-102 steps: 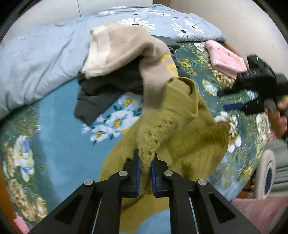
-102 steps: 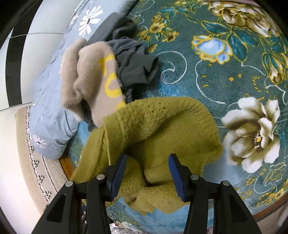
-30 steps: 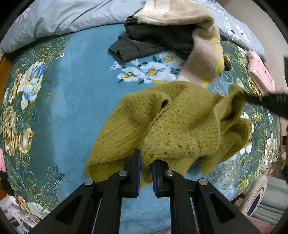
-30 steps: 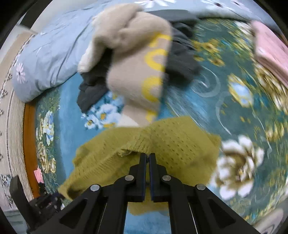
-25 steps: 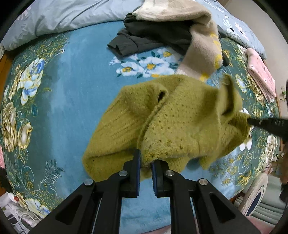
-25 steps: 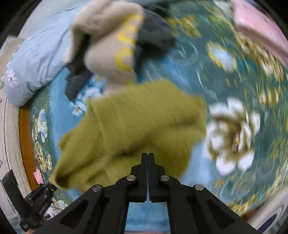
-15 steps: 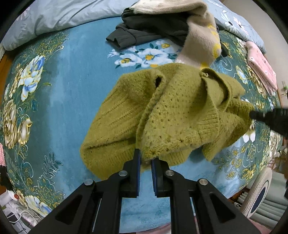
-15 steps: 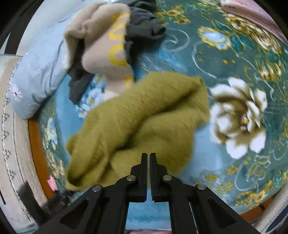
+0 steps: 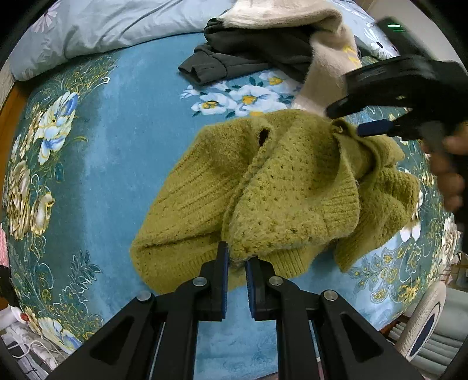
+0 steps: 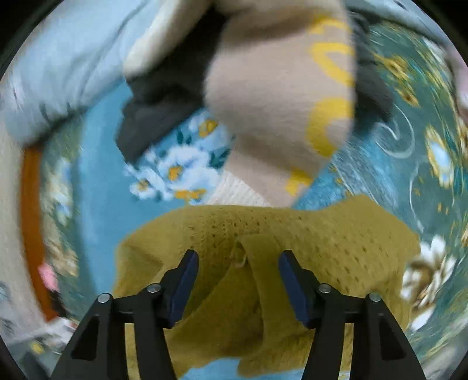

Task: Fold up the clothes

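Note:
An olive-green knitted sweater (image 9: 275, 187) lies crumpled on the blue floral bedspread (image 9: 122, 140). My left gripper (image 9: 237, 260) is shut on the sweater's near hem. My right gripper (image 10: 237, 264) is open, its fingers either side of a raised fold of the sweater (image 10: 263, 257). In the left wrist view the right gripper (image 9: 348, 122) sits over the sweater's far right edge, held by a hand.
A beige fleece garment with yellow letters (image 10: 280, 96) lies over a dark grey garment (image 9: 251, 55) just beyond the sweater. A light blue floral duvet (image 9: 111, 26) runs along the back. A wooden bed edge (image 10: 32, 210) shows at the left.
My right gripper has opened and moved up to the sweater's far edge. My left gripper keeps its hold on the hem, and the sweater has settled flatter on the bed.

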`<state>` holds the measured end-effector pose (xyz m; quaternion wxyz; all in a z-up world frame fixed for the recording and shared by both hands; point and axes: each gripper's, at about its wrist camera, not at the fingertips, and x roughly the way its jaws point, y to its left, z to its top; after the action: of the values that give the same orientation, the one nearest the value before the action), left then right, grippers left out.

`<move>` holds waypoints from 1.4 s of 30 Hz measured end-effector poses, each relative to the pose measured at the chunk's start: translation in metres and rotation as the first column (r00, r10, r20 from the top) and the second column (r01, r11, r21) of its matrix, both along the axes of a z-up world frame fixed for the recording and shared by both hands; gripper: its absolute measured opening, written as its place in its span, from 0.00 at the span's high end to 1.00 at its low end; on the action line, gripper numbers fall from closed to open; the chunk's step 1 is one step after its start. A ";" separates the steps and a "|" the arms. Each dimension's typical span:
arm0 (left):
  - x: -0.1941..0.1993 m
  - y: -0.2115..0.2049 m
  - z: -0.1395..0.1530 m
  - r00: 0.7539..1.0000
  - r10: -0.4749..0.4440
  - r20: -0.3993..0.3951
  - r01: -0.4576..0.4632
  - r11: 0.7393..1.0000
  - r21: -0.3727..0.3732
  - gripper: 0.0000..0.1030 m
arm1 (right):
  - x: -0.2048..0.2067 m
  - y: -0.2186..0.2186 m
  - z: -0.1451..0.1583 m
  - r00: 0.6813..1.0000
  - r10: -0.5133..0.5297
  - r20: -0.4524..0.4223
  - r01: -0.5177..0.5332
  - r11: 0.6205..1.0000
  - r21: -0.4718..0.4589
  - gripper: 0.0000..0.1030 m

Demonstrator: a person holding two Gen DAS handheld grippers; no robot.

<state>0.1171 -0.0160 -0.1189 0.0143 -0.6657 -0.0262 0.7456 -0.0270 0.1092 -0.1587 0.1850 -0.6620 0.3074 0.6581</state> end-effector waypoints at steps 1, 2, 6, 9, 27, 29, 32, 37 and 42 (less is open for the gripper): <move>-0.001 -0.001 0.000 1.000 0.005 0.000 -0.005 1.000 0.005 0.88 | -0.006 -0.004 -0.009 0.998 0.038 0.043 -0.039 0.999 0.020 0.39; -0.001 -0.001 0.000 1.000 0.009 0.001 -0.009 1.000 0.009 0.88 | -0.009 -0.007 -0.015 0.994 0.069 0.083 -0.073 0.996 0.047 0.39; -0.003 -0.004 0.000 1.000 0.015 0.005 -0.015 1.000 0.014 0.88 | 0.011 0.002 -0.010 0.993 0.030 0.117 -0.043 0.994 0.105 0.40; -0.006 -0.005 0.000 1.000 0.010 0.007 -0.011 1.000 0.023 0.88 | 0.035 0.015 0.004 0.994 -0.053 0.092 0.042 0.992 0.120 0.40; -0.001 -0.007 -0.007 0.998 -0.054 0.023 0.052 0.996 0.066 0.88 | 0.154 0.029 0.025 0.893 -0.446 -0.057 0.442 0.894 -0.073 0.44; -0.002 -0.008 -0.008 0.998 -0.055 0.027 0.054 0.996 0.067 0.88 | 0.147 0.029 0.026 0.898 -0.433 -0.081 0.426 0.900 -0.088 0.56; -0.003 -0.009 -0.009 0.997 -0.065 0.028 0.064 0.996 0.066 0.88 | 0.136 0.028 0.025 0.904 -0.418 -0.094 0.408 0.907 -0.106 0.63; -0.004 -0.011 -0.012 0.997 -0.072 0.024 0.070 0.995 0.065 0.88 | 0.125 0.029 0.025 0.899 -0.413 -0.143 0.389 0.906 -0.166 0.88; -0.006 -0.012 -0.006 0.996 -0.080 -0.031 0.081 0.996 0.031 0.90 | 0.126 0.034 0.039 0.871 -0.447 -0.206 0.405 0.889 -0.216 0.91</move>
<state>0.1114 -0.0284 -0.1252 0.0552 -0.6547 -0.0111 0.7538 0.0989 0.1435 -0.1200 0.2300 -0.5022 0.5204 0.6512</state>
